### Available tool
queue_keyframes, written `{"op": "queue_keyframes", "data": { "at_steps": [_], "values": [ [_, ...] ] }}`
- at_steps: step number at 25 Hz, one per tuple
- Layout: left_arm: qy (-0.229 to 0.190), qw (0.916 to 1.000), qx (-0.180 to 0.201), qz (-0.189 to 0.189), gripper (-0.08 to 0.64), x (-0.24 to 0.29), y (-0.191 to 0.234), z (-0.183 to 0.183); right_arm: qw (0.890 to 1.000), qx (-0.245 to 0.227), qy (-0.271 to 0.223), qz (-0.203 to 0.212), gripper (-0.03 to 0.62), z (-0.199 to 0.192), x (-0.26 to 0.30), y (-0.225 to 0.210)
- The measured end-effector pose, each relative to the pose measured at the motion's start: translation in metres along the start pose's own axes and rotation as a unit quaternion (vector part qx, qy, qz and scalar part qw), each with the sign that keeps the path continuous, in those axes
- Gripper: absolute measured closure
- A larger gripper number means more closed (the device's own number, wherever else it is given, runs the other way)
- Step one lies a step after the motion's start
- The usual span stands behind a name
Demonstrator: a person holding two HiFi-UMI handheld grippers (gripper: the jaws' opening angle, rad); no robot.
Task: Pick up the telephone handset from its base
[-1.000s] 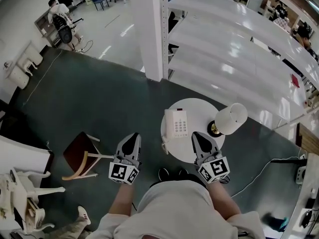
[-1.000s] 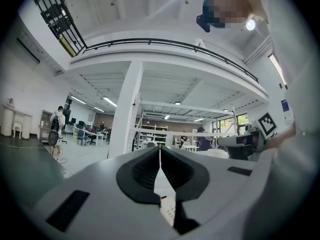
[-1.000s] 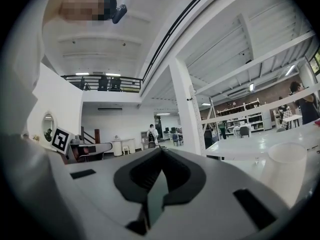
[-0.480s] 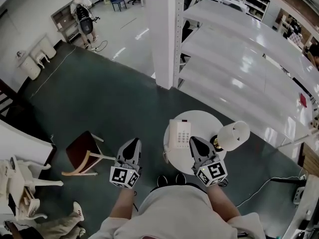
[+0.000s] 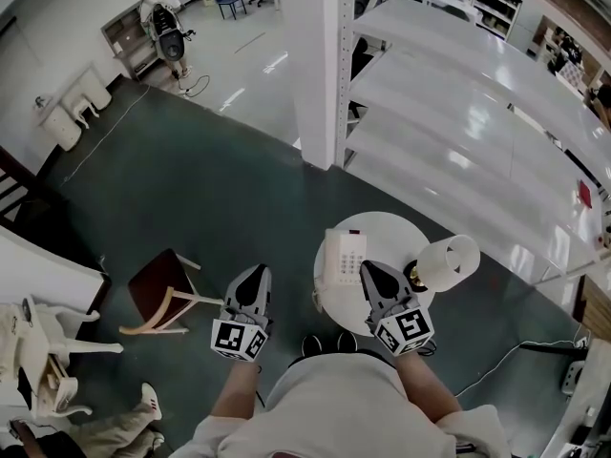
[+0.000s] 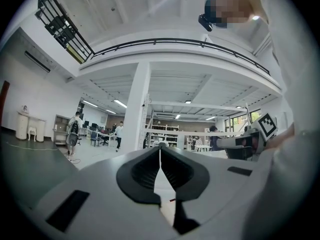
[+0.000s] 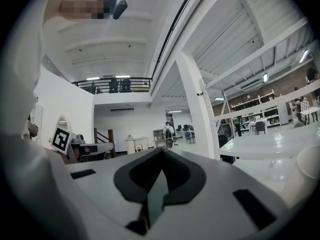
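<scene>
The left gripper (image 5: 253,273) and right gripper (image 5: 369,269), jaws pressed together and empty, hang near the white telephone (image 5: 344,254) on a round table (image 5: 387,229).

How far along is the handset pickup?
Done: nothing yet. The handset lies on its base on the table.
In hand: the right gripper is at the table's near edge by the base, jaws together, empty. The left gripper, also shut and empty, is off to the table's left.
Left: open the jaws, grip the handset, lift it.
</scene>
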State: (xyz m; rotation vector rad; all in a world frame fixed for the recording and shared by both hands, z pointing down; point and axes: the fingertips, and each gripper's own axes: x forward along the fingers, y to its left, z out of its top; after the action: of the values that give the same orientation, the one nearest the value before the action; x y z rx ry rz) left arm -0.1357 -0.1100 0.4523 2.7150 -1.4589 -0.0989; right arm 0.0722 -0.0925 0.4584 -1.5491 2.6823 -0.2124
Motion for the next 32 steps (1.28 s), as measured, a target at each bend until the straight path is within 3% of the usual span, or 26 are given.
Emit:
{"op": "queue_keyframes", "data": {
  "at_steps": [9, 16, 18, 24, 32],
  "values": [
    [0.007, 1.0, -0.003, 0.005, 0.537, -0.004, 0.004, -0.004, 1.0, -0.003, 0.007, -0.002, 0.57, -0.005, 0.007, 0.001],
    [0.012, 0.9999, -0.007, 0.01, 0.537, -0.006, 0.011, -0.007, 1.0, 0.004, 0.019, 0.0, 0.343, -0.012, 0.016, 0.005],
    [0.01, 0.9999, -0.008, 0.009, 0.537, -0.007, 0.013, -0.008, 1.0, 0.006, 0.026, -0.002, 0.306, -0.016, 0.018, 0.005],
    [0.01, 0.9998, -0.01, 0.011, 0.537, -0.01, 0.019, -0.009, 0.998, 0.01, 0.066, -0.009, 0.295, -0.042, 0.025, 0.006],
    [0.017, 0.9996, -0.013, 0.017, 0.537, -0.015, 0.027, -0.011, 0.99, 0.02, 0.142, -0.015, 0.296, -0.111, 0.038, 0.006]
  ]
}}
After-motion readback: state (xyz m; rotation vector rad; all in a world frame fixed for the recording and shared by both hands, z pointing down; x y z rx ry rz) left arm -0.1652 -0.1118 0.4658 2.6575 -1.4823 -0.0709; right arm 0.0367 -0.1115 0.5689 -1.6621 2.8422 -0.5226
